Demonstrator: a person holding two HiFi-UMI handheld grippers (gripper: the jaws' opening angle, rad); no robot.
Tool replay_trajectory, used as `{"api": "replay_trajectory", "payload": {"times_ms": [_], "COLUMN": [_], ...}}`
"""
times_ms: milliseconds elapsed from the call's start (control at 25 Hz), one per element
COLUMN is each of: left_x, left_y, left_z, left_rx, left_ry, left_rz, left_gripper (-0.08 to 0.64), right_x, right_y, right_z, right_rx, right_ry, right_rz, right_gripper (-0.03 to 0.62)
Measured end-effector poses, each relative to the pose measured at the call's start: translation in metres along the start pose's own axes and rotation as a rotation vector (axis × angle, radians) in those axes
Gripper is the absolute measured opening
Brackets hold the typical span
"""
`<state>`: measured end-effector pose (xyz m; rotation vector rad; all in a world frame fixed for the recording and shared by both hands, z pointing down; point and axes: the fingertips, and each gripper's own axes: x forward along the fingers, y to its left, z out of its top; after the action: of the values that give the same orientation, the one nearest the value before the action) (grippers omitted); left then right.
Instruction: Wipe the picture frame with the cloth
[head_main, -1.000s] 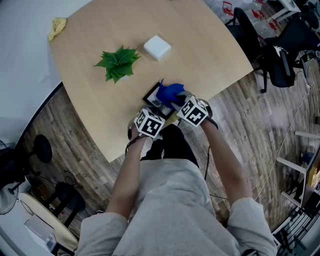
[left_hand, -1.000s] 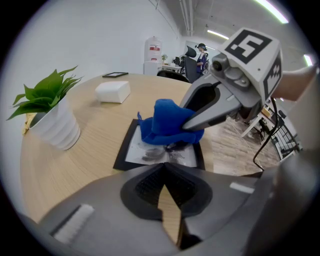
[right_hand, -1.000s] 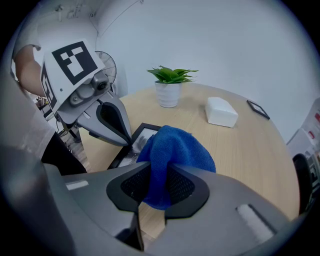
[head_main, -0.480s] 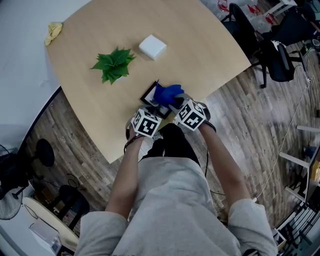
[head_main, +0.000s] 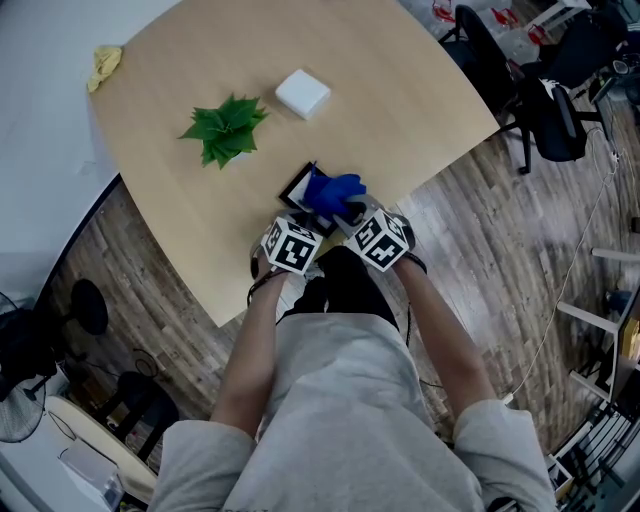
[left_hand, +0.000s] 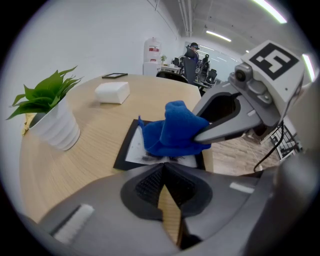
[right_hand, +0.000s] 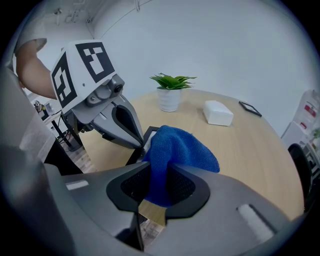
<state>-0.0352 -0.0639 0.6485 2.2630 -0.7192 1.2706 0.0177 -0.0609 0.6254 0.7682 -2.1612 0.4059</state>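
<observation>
Picture frame (head_main: 298, 188) first: on my head view it lies flat on the round wooden table (head_main: 400, 90), close to the edge nearest the person, with the blue cloth (head_main: 335, 190) bunched on top of it.

Sweeping from the left, I see a yellow rag (head_main: 105, 62) at the table's far left rim. A potted plant (head_main: 222, 128) in a white pot stands well apart from it. A white box (head_main: 302, 93) sits beyond and to the right of the plant.

Next comes the left gripper (head_main: 305, 217). In its own view I read the left gripper (left_hand: 162, 167) as clenched. Its pads meet at the tips with nothing caught between them, and bare tabletop shows through the gap behind. Those tips sit right at the near border of the frame (left_hand: 125, 150). The cloth (left_hand: 172, 130) is heaped just past them.

To the right, the right gripper (head_main: 350, 210) reaches onto the frame from the side. Its own view shows the right gripper (right_hand: 159, 185) clamped on a fold of the cloth (right_hand: 177, 150). The rest of the cloth billows out ahead of the pads and drapes down onto the frame.

Farthest right, black office chairs (head_main: 545, 110) stand on the wood floor beyond the table.
</observation>
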Motion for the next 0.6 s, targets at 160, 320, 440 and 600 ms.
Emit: {"api": "replay_trajectory", "payload": {"times_ms": [160,320,440,600], "left_x": [0.001,0.001,0.000,0.000], "left_y": [0.001,0.001,0.000,0.001], "left_z": [-0.001,-0.001,-0.001,0.000], "left_rx": [-0.007,-0.009,-0.006,-0.004], "left_ry": [-0.001,0.000,-0.002,0.000], "left_rz": [-0.004,-0.007,-0.011,-0.014], "left_gripper": [0.052,0.052,0.052,0.052], "right_x": [0.004,0.003,0.003,0.007], "right_y": [0.012,0.022,0.022,0.020], "right_z": [-0.001,-0.003,-0.004,-0.004], "right_rx": [0.010,0.041,0.063,0.066], "right_ry": [-0.001,-0.015,-0.024,-0.023], "right_rz": [0.020,0.018,0.003,-0.010], "right_gripper": [0.074,0.074,0.074,0.075]}}
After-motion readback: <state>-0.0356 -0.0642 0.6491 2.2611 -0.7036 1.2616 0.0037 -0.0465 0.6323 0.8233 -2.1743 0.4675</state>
